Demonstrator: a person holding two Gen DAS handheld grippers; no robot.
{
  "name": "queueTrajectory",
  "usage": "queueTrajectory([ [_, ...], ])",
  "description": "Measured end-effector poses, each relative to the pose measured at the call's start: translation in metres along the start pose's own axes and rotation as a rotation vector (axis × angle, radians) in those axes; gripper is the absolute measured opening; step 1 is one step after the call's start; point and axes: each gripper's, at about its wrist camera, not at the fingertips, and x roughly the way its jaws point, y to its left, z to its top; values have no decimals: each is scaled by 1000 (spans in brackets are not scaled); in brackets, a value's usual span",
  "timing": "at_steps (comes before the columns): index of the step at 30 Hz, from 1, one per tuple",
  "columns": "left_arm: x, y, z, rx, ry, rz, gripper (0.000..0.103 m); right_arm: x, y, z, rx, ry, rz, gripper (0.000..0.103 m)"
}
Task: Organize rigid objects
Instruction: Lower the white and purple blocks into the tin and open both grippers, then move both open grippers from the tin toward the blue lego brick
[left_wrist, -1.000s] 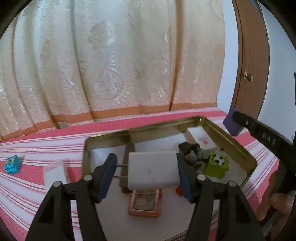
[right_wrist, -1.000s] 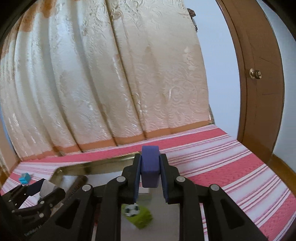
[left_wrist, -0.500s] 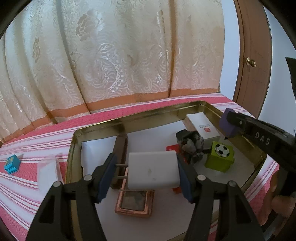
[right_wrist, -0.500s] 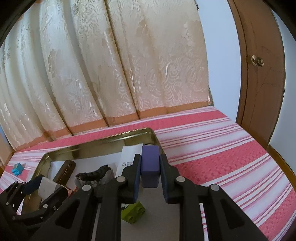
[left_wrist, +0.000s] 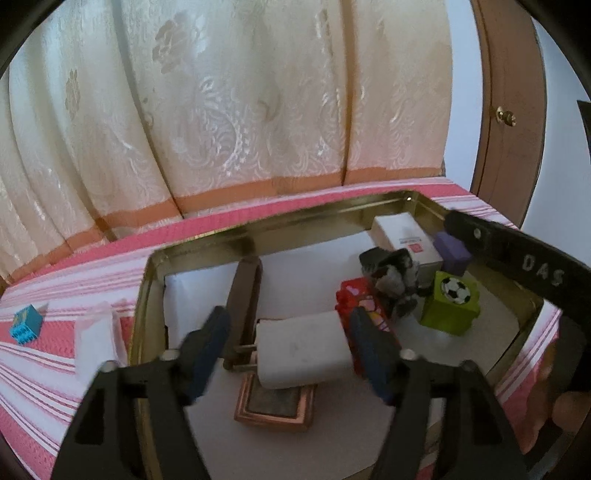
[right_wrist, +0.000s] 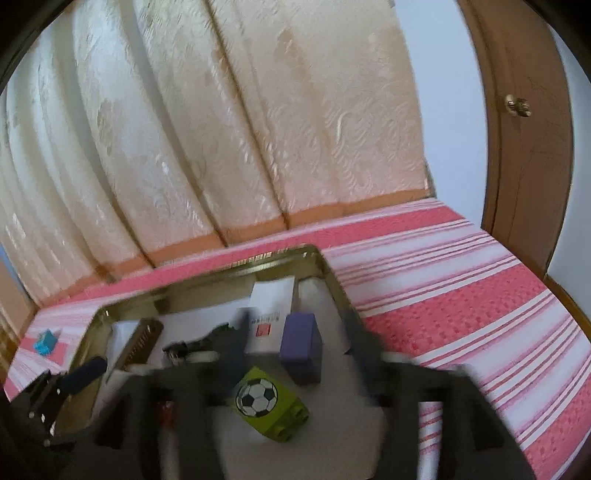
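Curtain backdrop; copper frame (left_wrist: 275, 404) left-view only

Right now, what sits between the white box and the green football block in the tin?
In the right wrist view, the purple block stands between the white box and green football block.

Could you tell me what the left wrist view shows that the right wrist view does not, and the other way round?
Only the left wrist view shows the white charger between the opening jaws of the left gripper, no longer pressed, above a copper-framed block, and the red toy.

Only the right wrist view shows the wide stretch of striped cloth right of the tin, and the right gripper, blurred, opening around the purple block.

Both show the gold tin, purple block, green football cube, white box and blue cube outside.
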Motion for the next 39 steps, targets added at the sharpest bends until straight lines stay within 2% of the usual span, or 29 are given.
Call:
queueTrajectory([
  [1, -3, -1, 0, 3, -13, 2, 97, -5, -2, 0, 13, -32, -3, 84],
  [2, -7, -1, -1, 5, -36, 9, 103, -9, -3, 1, 24, -61, -1, 84],
  [5, -14, -1, 1, 9, -74, 8, 103, -16, -7, 3, 45, -98, 11, 85],
  [12, -21, 7, 1, -22, -96, -1, 103, -15, -8, 3, 59, -106, 7, 85],
  [16, -28, 16, -1, -39, -123, 12, 103, -27, -12, 3, 78, -184, 11, 85],
  [21, -35, 29, -6, -35, -176, 75, 103, -41, -12, -1, 89, -277, -32, 85],
  [28, -44, 46, -12, -20, -253, 163, 103, -54, 5, -7, 9, -368, -123, 85],
  [32, -47, 54, -14, -47, -262, 147, 103, -63, 13, -12, 4, -409, -146, 85],
  [39, -52, 52, -17, -36, -275, 131, 103, -72, 18, -22, 33, -402, -157, 85],
])
